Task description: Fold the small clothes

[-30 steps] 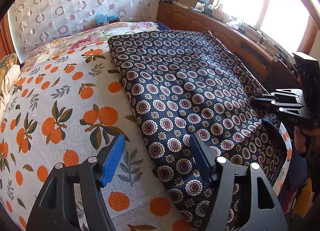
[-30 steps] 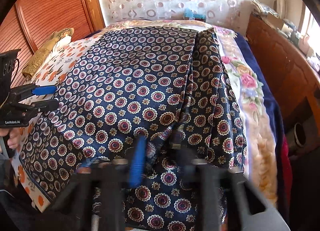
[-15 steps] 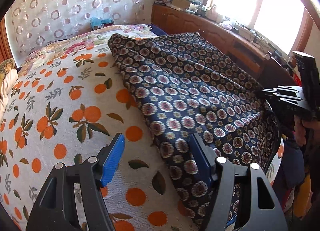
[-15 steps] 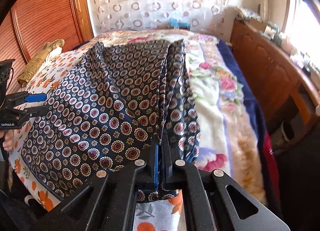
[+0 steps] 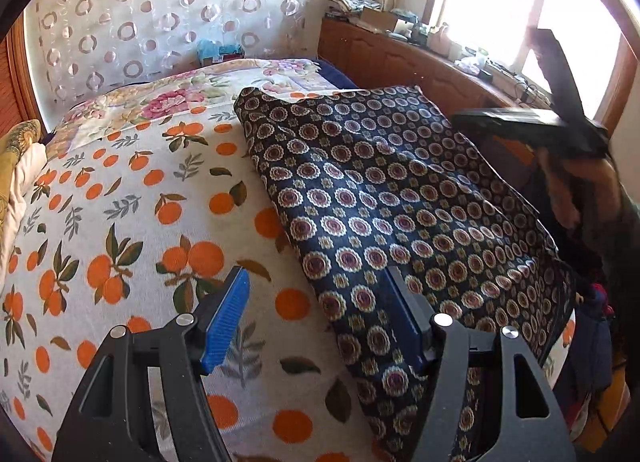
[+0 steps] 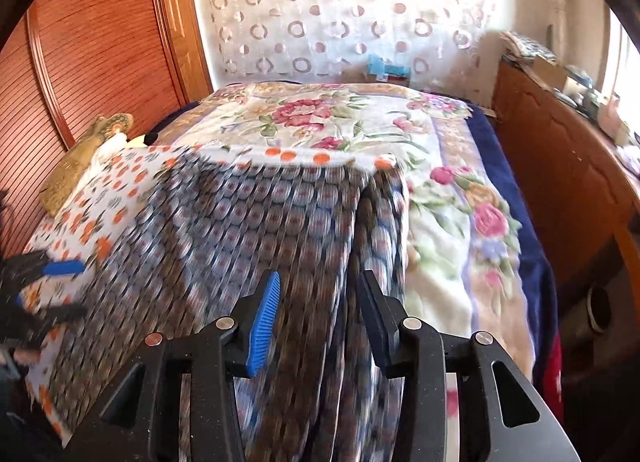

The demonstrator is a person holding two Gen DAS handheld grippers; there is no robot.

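A dark navy cloth (image 5: 380, 197) with round flower medallions lies on the orange-print bed sheet (image 5: 120, 221), its near end hanging over the bed's edge. My left gripper (image 5: 320, 318) is open and empty, its right finger over the cloth's left edge. My right gripper (image 6: 318, 314) is open above the cloth (image 6: 248, 246), which is motion-blurred in the right wrist view. The right gripper also shows at the right of the left wrist view (image 5: 532, 125), raised above the cloth. The left gripper shows at the left edge of the right wrist view (image 6: 52, 286).
A floral blanket (image 6: 440, 197) covers the bed's far and right side. A wooden cabinet (image 5: 400, 57) with clutter runs under the window. A wooden wardrobe (image 6: 100, 41) stands left. A pillow (image 5: 16, 149) lies at the bed's left.
The right gripper, shut on the cloth half a second ago, has opened and let it go after dragging it toward the bed's near edge. The left gripper stayed open.
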